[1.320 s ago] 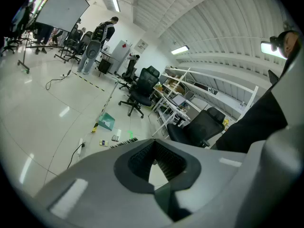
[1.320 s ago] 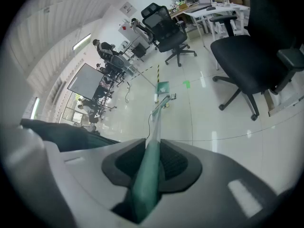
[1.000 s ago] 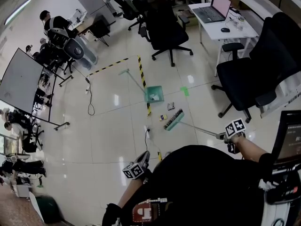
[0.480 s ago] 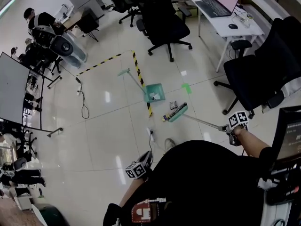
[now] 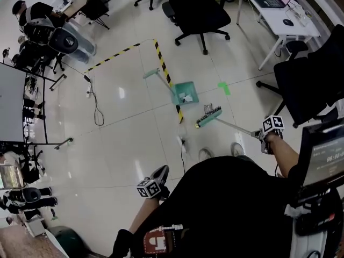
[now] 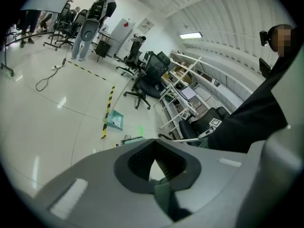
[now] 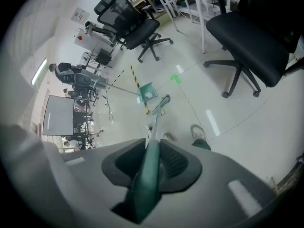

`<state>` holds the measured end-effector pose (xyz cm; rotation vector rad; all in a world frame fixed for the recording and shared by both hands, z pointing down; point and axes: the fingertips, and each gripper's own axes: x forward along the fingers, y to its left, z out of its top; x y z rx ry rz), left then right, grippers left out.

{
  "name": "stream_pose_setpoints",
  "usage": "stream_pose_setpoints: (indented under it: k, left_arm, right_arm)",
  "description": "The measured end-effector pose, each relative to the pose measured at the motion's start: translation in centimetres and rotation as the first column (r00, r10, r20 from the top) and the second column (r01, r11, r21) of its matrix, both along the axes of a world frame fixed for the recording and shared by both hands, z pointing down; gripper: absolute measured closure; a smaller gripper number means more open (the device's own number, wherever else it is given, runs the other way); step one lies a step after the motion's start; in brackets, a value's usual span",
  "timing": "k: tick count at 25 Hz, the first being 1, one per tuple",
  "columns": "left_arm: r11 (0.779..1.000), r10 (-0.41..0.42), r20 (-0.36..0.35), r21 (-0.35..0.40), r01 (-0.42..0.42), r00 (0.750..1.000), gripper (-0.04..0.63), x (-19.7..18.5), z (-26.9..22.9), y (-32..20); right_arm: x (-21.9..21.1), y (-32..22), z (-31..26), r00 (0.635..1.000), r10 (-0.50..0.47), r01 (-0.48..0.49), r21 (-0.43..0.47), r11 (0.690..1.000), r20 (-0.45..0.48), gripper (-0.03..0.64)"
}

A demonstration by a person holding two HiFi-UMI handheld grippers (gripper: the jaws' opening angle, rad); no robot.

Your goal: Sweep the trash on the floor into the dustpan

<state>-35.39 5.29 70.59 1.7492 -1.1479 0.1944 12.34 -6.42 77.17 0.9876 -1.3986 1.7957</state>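
Two grippers show in the head view. The left gripper (image 5: 152, 186) hangs low. The right gripper (image 5: 267, 136) holds a long green plastic broom (image 5: 209, 116), whose bristle head sits far beyond its jaws, near a square teal dustpan (image 5: 185, 93) containing white scraps of trash (image 5: 186, 97). In the left gripper view the jaws are pressed together on nothing, with the dustpan far ahead to their left. In the right gripper view the jaws pinch the broom's green handle, and the dustpan lies straight ahead, past the bristle head.
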Motion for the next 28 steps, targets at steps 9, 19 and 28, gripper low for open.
stream_pose_setpoints:
  k: [9,19,28]
  left_arm:
    - [0.993,-0.077,0.096,-0.086,0.085,0.992,0.595,1.0,-1.3,-0.7]
    - [0.969,-0.211,0.120,-0.106,0.224,0.970,0.595,9.6,-4.1,-2.4]
    - [0.967,-0.251,0.103,0.062,0.246,0.962,0.595,10.2,-5.4,-13.7]
  right_arm:
    - [1.9,-5.6,6.6,0.999,0.042,-0.041,-0.141,0.989,0.002,0.526]
    - [5.9,-15.3,11.9,0.999,0.051,-0.048,-0.217,0.975,0.008,0.526]
    - [7.4,-22.4,14.0,0.999,0.051,-0.050,-0.125,0.991,0.004,0.526]
